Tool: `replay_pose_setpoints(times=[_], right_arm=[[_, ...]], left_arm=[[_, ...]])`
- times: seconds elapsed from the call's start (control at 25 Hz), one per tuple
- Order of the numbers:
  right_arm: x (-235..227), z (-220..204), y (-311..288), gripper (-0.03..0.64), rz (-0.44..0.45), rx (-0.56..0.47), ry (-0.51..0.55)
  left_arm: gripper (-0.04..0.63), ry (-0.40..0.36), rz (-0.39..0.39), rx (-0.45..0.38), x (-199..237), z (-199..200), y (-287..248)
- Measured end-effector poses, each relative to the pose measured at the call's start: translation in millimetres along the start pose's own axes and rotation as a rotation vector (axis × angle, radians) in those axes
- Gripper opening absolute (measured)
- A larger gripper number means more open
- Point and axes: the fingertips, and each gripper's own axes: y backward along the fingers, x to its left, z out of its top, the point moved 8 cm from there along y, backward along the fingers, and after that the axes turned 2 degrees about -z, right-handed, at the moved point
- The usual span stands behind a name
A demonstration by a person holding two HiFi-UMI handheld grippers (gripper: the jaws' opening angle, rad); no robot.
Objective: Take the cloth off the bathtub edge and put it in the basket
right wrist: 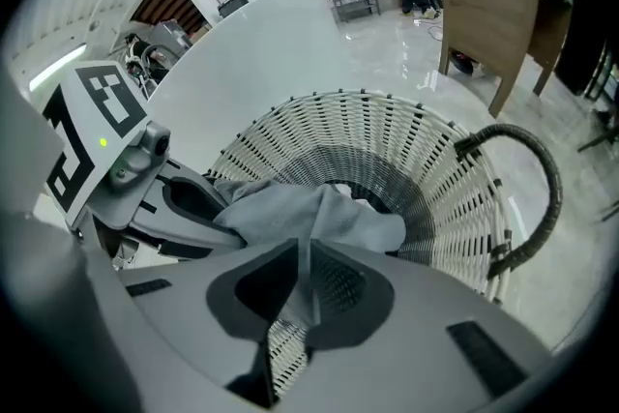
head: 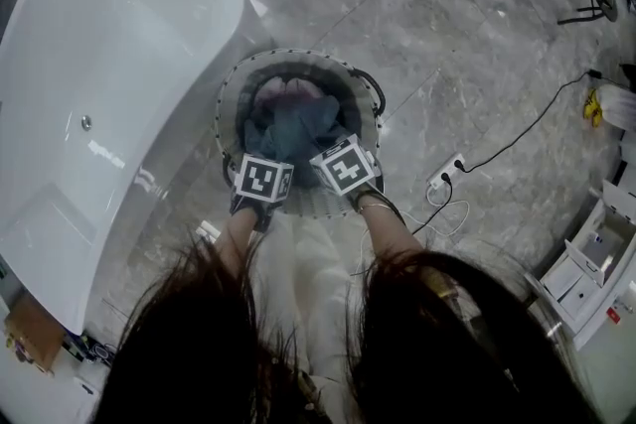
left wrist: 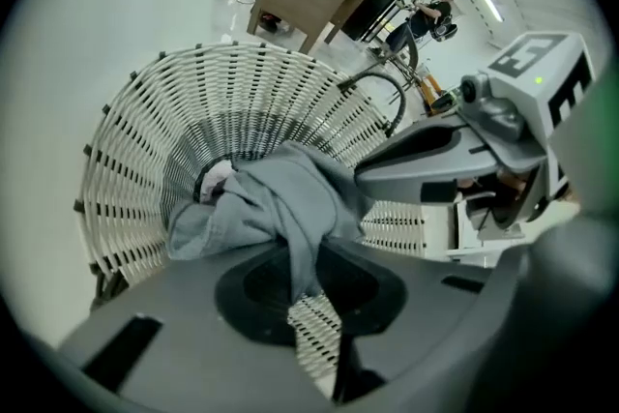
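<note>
Seen from above, a white wicker basket point(head: 228, 100) stands on a grey marble floor point(head: 447, 35), just beside a white bathtub point(head: 99, 65). A grey-blue cloth point(head: 298, 129) hangs bunched inside the basket's mouth. The left gripper point(left wrist: 308, 290) and the right gripper point(right wrist: 305, 280) each pinch a thin fold of it, jaws clenched on the fabric. In the head view their marker cubes cover the jaws. Something pale lies under the cloth, perhaps more fabric, but it is mostly hidden. The person's dark hair point(head: 199, 343) blocks the lower picture.
</note>
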Motion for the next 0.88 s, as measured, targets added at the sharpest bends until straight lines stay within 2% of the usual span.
replay_pose_setpoints(times=[0.24, 0.52, 0.88], right_arm=[[3, 2, 1, 0.048, -0.032, 0.041, 0.073], [4, -10, 4, 0.048, -0.065, 0.085, 0.045], [14, -7, 21, 0.048, -0.092, 0.074, 0.083]], left_arm=[[0.063, -0.006, 0.03, -0.007, 3, 5, 4], [0.063, -0.072, 0.055, -0.022, 4, 3, 8], [0.063, -0.059, 0.064, -0.052, 0, 3, 33]])
